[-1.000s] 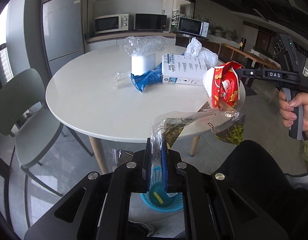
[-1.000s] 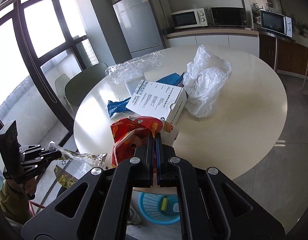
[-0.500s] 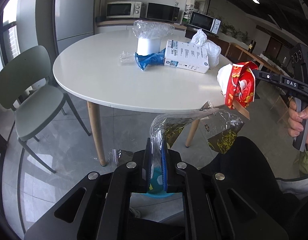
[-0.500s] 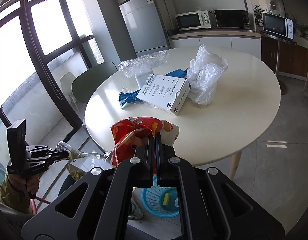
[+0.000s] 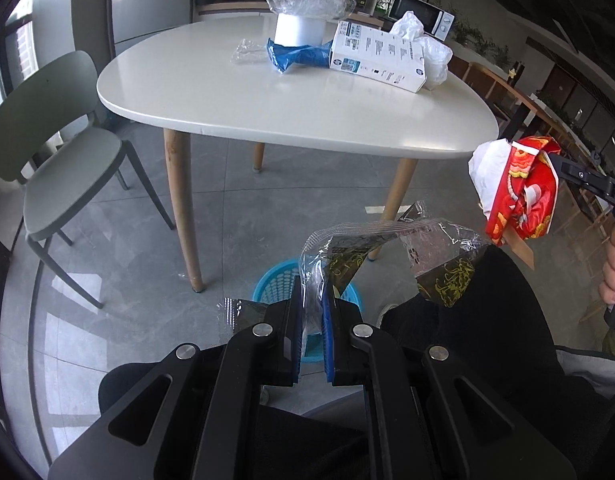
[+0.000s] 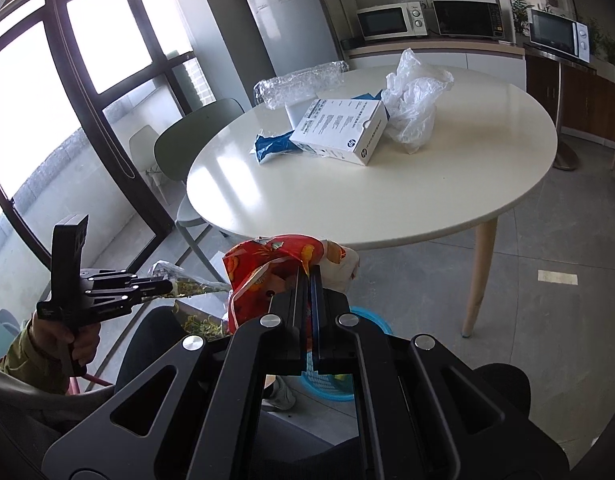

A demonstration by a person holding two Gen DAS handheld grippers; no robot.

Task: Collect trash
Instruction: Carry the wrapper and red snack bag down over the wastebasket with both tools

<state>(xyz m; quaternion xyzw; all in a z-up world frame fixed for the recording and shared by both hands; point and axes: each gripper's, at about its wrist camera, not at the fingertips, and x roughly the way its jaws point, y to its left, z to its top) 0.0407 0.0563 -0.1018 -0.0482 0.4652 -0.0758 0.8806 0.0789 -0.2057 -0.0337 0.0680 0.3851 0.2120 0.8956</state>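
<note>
Two fisheye views covered the scene, and each showed what the other could not. Only the left wrist view gave the full round rim of the light-blue perforated plastic basket (image 5: 267,280) on the grey tiled floor, just beyond the left gripper (image 5: 312,296); in the right wrist view that basket (image 6: 367,316) was mostly hidden behind the right gripper (image 6: 306,280). Only the right wrist view showed the tall dark-framed windows (image 6: 67,100) and the hand (image 6: 73,340) squeezing the left gripper's handle.

On the smooth white round table (image 5: 287,112) lay a white printed cardboard box (image 5: 377,58), a crumpled blue plastic bag (image 5: 297,56), a thin white plastic bag (image 5: 421,46) and crinkled clear film over a white cylinder (image 5: 301,12). A sage-green moulded chair (image 5: 55,140) stood beside the table's pale wooden legs.

Left jaws were pressed together on a clear crinkled cellophane wrapper with dark gold-patterned print (image 5: 387,248), pinched at one end between the blue pads; its loose length arched rightward in the air above the basket and the person's dark-clothed leg. Right jaws were likewise closed tight, clamped on a glossy red printed snack bag bunched with white paper (image 6: 279,264), held off the table's near edge, above the basket.
</note>
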